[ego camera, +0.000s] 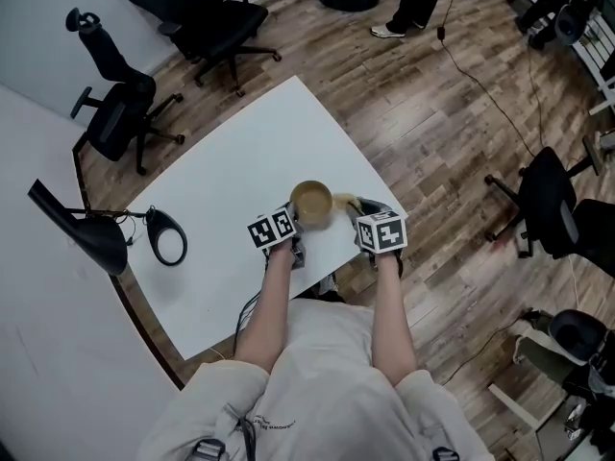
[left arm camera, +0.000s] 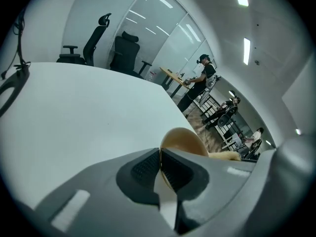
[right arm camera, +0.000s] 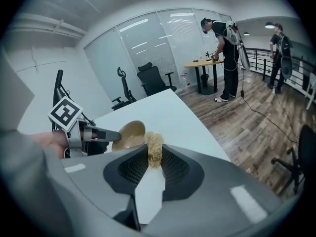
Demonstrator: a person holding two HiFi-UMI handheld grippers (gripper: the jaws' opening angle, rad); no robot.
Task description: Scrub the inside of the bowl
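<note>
A tan bowl (ego camera: pixel 311 203) is held up over the near edge of the white table (ego camera: pixel 240 190). My left gripper (ego camera: pixel 294 230) is shut on the bowl's rim (left arm camera: pixel 170 143), the thin wall pinched between its pads. The bowl (right arm camera: pixel 127 134) tilts toward my right gripper (right arm camera: pixel 154 158), which is shut on a pale fibrous scrubber (right arm camera: pixel 154 149). In the head view the scrubber (ego camera: pixel 344 203) sits just right of the bowl, with the right gripper (ego camera: pixel 363 215) behind it. Whether the scrubber touches the bowl is unclear.
A black desk lamp (ego camera: pixel 82 230) and a dark ring-shaped object (ego camera: pixel 168 238) lie at the table's left. Office chairs (ego camera: pixel 207 17) stand beyond the table. A person (right arm camera: pixel 224 58) works at a far desk. Cables run across the wood floor (ego camera: pixel 461 113).
</note>
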